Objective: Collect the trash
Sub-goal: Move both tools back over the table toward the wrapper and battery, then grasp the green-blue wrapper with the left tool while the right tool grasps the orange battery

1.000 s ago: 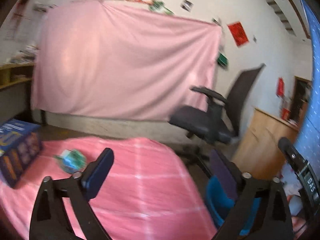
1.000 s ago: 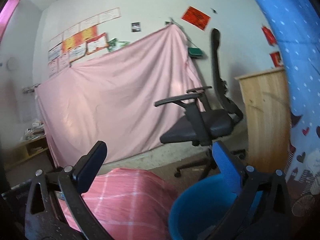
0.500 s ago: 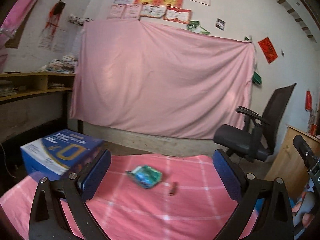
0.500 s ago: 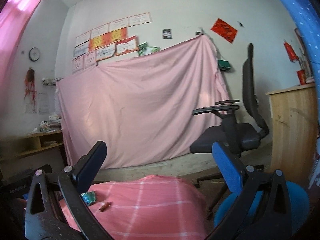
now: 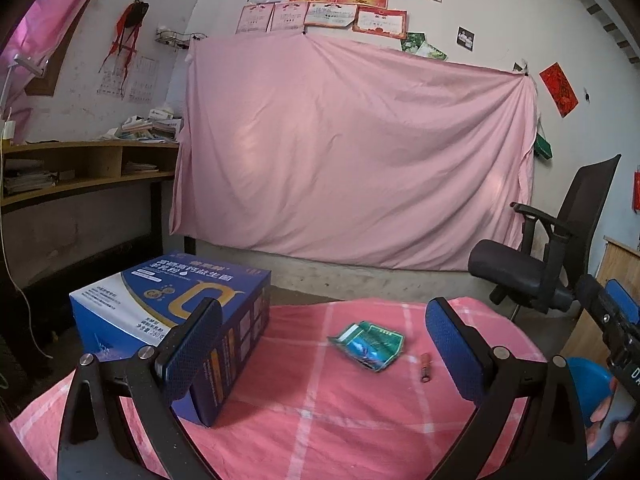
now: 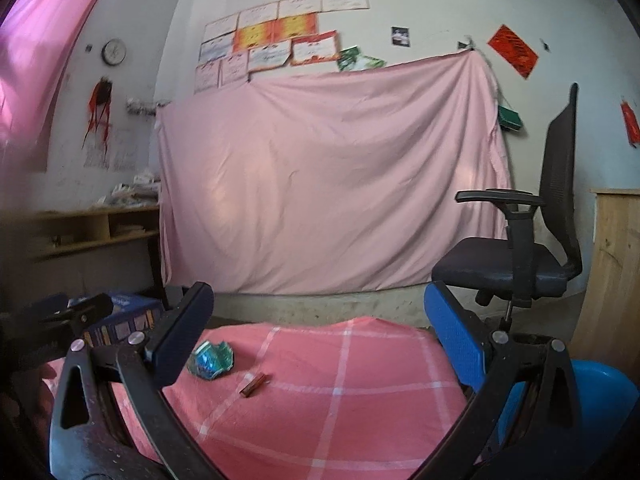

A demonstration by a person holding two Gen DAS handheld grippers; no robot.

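You held the left gripper [image 5: 324, 344] low over the near edge of the pink checked cloth [image 5: 320, 400], its fingers spread wide with nothing between them. The crumpled green wrapper [image 5: 367, 344] lay on the cloth ahead of it, between the two fingers in that view and a little right of centre. Just right of the wrapper lay a small reddish-brown stick [image 5: 423, 367], apart from it. A blue box [image 5: 172, 320] stood on the left part of the cloth, well left of the wrapper.

Your right gripper [image 6: 316, 340] was also spread wide and held nothing. From its camera the wrapper [image 6: 211, 360] sat just beside the left finger [image 6: 180, 340], and the stick [image 6: 253, 385] lay near it on the right. A blue bin [image 6: 600, 396] showed at the far right, below the edge of the cloth [image 6: 340, 392]. A black office chair [image 6: 520, 256] stood beyond it, in front of the pink sheet [image 6: 328, 184] hung on the far wall.
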